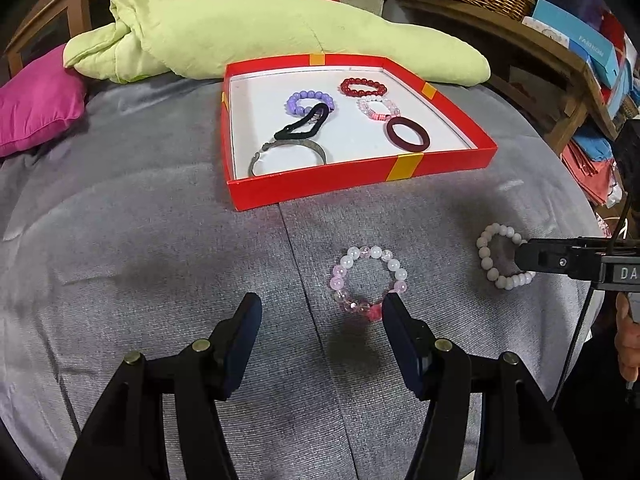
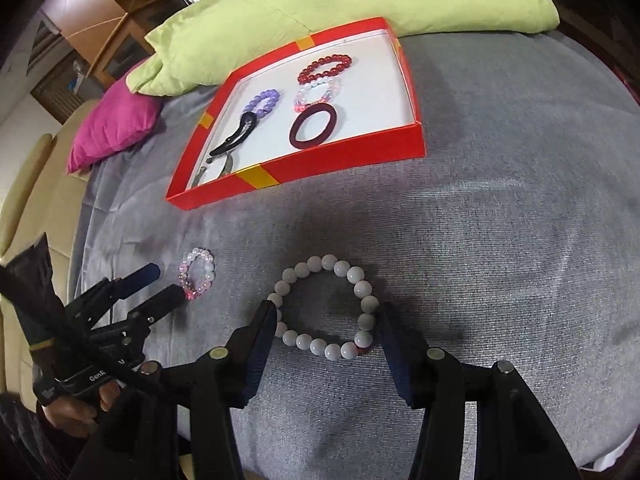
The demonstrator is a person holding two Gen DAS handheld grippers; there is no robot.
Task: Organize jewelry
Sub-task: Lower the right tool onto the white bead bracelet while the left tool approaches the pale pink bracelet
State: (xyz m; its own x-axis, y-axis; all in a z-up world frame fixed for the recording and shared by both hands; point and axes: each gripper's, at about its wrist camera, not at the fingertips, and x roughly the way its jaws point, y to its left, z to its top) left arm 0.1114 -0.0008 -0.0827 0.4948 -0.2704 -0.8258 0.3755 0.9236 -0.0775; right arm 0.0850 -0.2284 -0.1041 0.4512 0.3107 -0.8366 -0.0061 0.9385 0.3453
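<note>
Round white beads (image 2: 326, 307) between right gripper (image 2: 326, 322) tips.

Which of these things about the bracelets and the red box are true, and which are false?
1. The white bracelet lies inside the red box. False: it lies on the grey cloth, outside the box.
2. The right tool is open around the white bracelet. True.
3. The left tool holds the pink bracelet in the air. False: it is open and the bracelet lies on the cloth.
4. A purple bracelet is in the box. True.
5. The box is empty. False: several bracelets and bands lie in it.
</note>
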